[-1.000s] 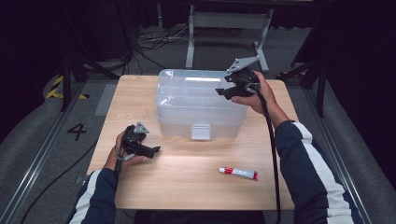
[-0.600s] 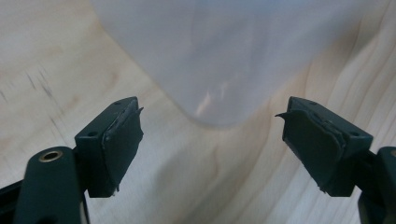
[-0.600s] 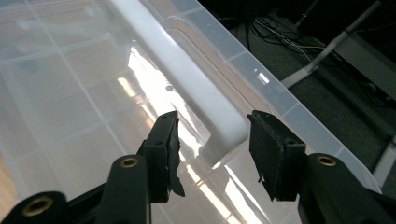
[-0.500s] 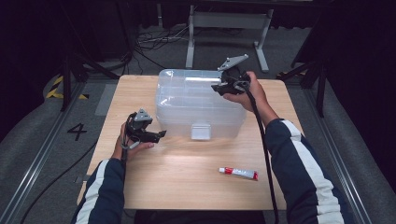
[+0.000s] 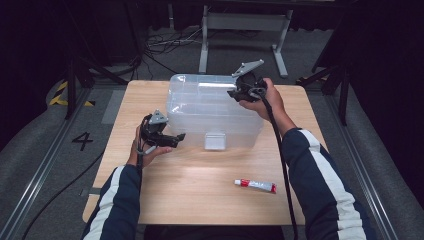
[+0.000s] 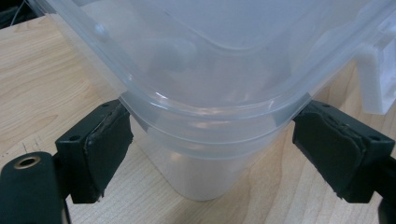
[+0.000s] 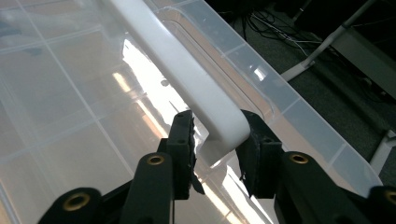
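A clear plastic storage box (image 5: 210,107) with its lid on stands at the back middle of the wooden table (image 5: 190,200). My right gripper (image 5: 235,94) reaches over the lid's far right part. In the right gripper view its jaws (image 7: 217,126) have just been closing and now hug the end of the lid's white handle (image 7: 182,70). My left gripper (image 5: 179,137) is at the box's near left corner. Its jaws (image 6: 210,154) have just opened a little and stand wide on either side of the box corner (image 6: 210,60), under the lid's rim.
A white latch (image 5: 215,141) hangs on the box's front wall. A red and white tube (image 5: 256,186) lies on the table near the front right. Cables and metal stand legs are on the floor behind the table.
My left gripper has risen and moved right, up to the box's corner. My right gripper has shifted left over the lid and its jaws have closed around the handle.
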{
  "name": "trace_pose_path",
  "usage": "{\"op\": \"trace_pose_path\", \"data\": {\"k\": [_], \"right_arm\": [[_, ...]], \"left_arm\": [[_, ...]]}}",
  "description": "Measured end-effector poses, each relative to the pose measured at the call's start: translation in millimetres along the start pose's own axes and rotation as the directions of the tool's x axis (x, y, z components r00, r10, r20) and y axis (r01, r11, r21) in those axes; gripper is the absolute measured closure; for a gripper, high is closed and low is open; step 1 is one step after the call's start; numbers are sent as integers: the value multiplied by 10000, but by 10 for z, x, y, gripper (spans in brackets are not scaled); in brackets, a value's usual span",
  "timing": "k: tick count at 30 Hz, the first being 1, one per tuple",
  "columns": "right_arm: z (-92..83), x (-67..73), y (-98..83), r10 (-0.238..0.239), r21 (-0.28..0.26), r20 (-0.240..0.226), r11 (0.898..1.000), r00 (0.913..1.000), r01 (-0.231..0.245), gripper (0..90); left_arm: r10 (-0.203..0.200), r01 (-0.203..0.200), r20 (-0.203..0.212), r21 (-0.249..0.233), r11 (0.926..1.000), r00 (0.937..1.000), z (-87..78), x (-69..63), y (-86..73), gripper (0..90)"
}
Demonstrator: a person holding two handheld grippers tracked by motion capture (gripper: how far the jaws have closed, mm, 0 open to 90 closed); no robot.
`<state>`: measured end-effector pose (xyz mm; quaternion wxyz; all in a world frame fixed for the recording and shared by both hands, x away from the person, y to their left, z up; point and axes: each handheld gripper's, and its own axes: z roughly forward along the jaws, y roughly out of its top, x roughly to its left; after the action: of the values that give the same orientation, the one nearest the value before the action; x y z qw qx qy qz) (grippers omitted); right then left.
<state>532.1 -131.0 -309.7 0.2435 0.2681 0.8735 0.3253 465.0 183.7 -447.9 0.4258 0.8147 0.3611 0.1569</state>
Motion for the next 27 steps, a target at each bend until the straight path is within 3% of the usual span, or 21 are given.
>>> {"op": "trace_pose_path", "data": {"k": [6, 20, 22, 27], "right_arm": [[-22, 4, -34, 2, -137, 11, 9999, 10000, -2, 728], [-112, -29, -125, 40, -207, -266, 9998, 9996, -46, 736], [-132, -27, -144, 34, -215, -258, 9998, 9997, -39, 736], [-196, -17, -206, 31, -275, -336, 9996, 9994, -40, 737]], "left_arm": [[-92, 92, 19, 72, 9999, 10000, -6, -27, 2, 126], [154, -154, 12, 221, 9996, 9999, -29, -162, 8, 157], [338, -339, 20, 295, 9990, 9994, -43, -180, 8, 157], [144, -153, 280, 333, 9993, 9995, -59, -228, 4, 159]]}}
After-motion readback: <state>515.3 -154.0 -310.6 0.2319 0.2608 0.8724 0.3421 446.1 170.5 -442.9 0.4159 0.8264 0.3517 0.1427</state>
